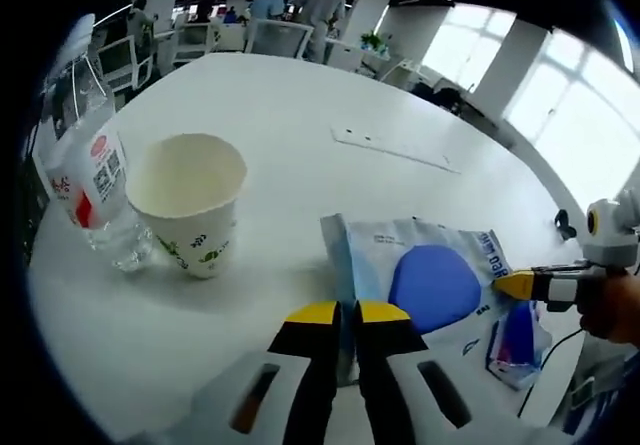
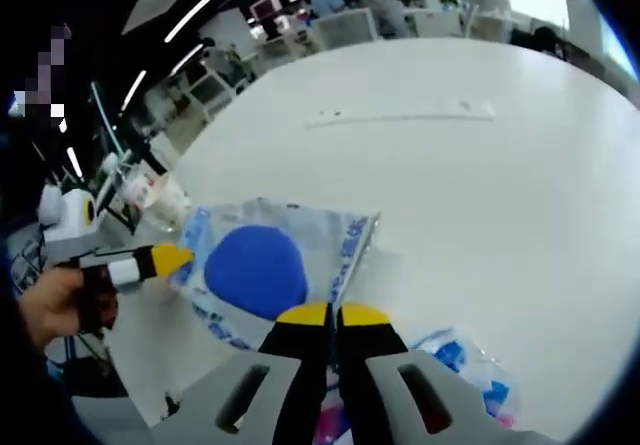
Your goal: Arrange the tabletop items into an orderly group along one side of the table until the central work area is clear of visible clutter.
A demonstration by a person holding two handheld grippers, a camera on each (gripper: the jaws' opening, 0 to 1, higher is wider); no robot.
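Both grippers, left gripper (image 1: 346, 313) and right gripper (image 2: 335, 315), are pinching the light, floppy packet (image 1: 430, 275) at opposite edges, lower frame.

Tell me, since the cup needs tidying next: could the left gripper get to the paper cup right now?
Probably not yet: the left gripper looks shut on the blue packet. The table toward the paper cup looks bare.
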